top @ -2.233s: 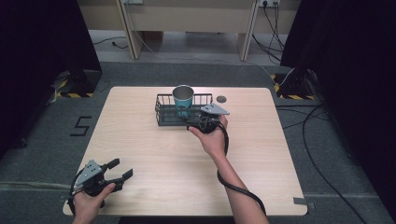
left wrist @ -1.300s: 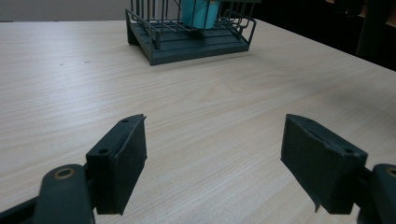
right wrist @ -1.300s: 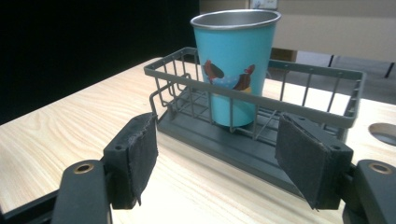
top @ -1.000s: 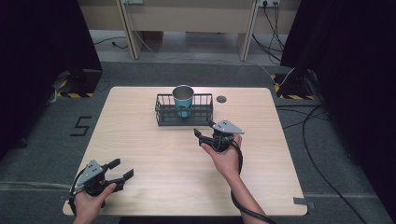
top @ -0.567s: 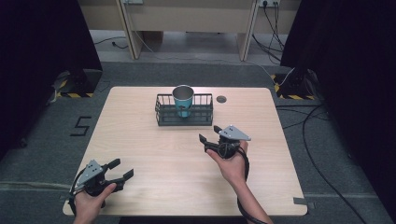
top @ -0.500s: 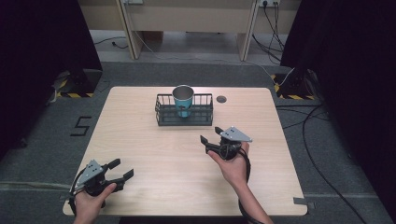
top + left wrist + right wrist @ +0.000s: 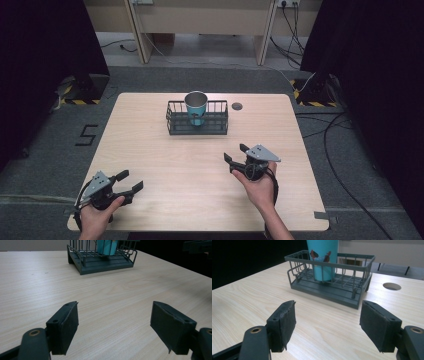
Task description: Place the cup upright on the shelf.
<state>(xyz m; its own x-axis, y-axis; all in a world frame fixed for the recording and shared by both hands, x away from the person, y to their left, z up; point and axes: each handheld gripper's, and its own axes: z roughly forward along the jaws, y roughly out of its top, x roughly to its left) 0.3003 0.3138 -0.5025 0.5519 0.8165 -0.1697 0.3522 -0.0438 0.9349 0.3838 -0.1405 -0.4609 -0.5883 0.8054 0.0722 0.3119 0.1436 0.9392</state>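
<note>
A pale wooden table [image 7: 165, 165] stands on grey carpet, with dark curtains to either side and cables on the floor at the far right. At the near left corner of the table, the left gripper [image 7: 129, 181] is held in the person's left hand [image 7: 95, 220] with its jaws apart and nothing between them; the left gripper view confirms the gap, showing bare wood between the two black pads [image 7: 65, 327]. Farther along, near the table's far edge and roughly central, a dark wire basket [image 7: 175, 125] holds an upright teal cup [image 7: 196, 106] with a metal rim. The right gripper view adds what the high view does not resolve: a small printed figure on the cup's wall [image 7: 322, 255], possibly a bird, though too small to be sure, and the basket's ribbed floor [image 7: 332, 291]. Just right of the basket lies a round cable hole [image 7: 237, 106] in the tabletop. At the right, the right gripper [image 7: 236, 153] is held in the right hand [image 7: 260, 187], jaws spread wide and empty, pointing toward the basket, well apart from it. Open tabletop lies between the two grippers and between each gripper and the basket. A piece of tape [image 7: 320, 216] marks the near right corner of the table.
</note>
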